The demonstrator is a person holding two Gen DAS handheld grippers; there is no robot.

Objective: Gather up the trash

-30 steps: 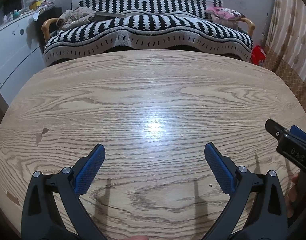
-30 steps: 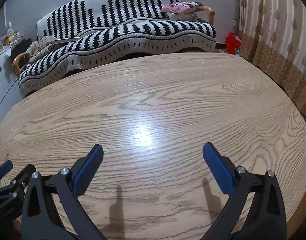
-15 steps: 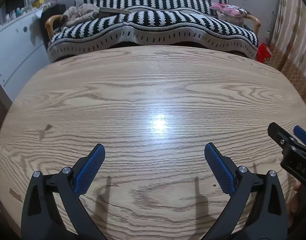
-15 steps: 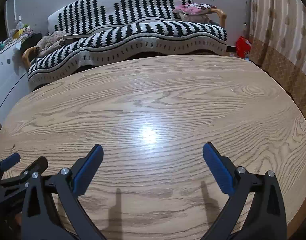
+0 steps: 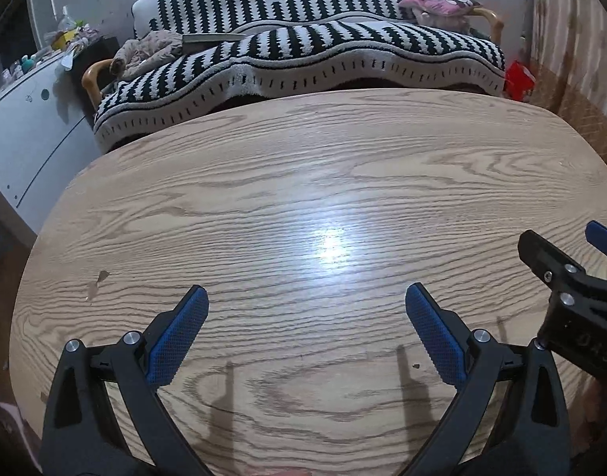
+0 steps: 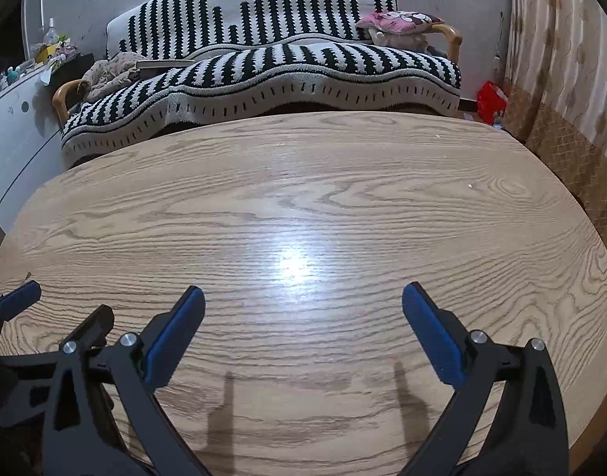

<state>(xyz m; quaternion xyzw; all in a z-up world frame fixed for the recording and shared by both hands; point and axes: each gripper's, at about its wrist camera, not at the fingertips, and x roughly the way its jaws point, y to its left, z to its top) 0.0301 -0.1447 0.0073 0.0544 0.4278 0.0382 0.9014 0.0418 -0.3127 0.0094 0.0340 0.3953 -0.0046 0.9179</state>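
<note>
A light oak table (image 5: 303, 182) (image 6: 303, 198) fills both views, and no piece of trash shows on it. My left gripper (image 5: 306, 301) hovers open over the near part of the table, blue pads wide apart, nothing between them. My right gripper (image 6: 303, 303) hangs open the same way, also holding nothing. The right gripper's black body (image 5: 573, 297) pokes in at the right edge of the left wrist view. The left gripper's fingers (image 6: 22, 301) show at the left edge of the right wrist view.
Behind the table stands a sofa under a black-and-white striped cover (image 5: 303, 51) (image 6: 271, 67), with a brown cloth heap (image 5: 145, 53) and a pink cushion (image 6: 398, 22). A white cabinet (image 5: 22, 135) stands left; a red bag (image 6: 490, 101) and a curtain (image 6: 561, 59) right.
Both grippers have pulled back and risen a little, so more of the table and sofa shows. Both stayed open. The two grippers now sit closer to each other.
</note>
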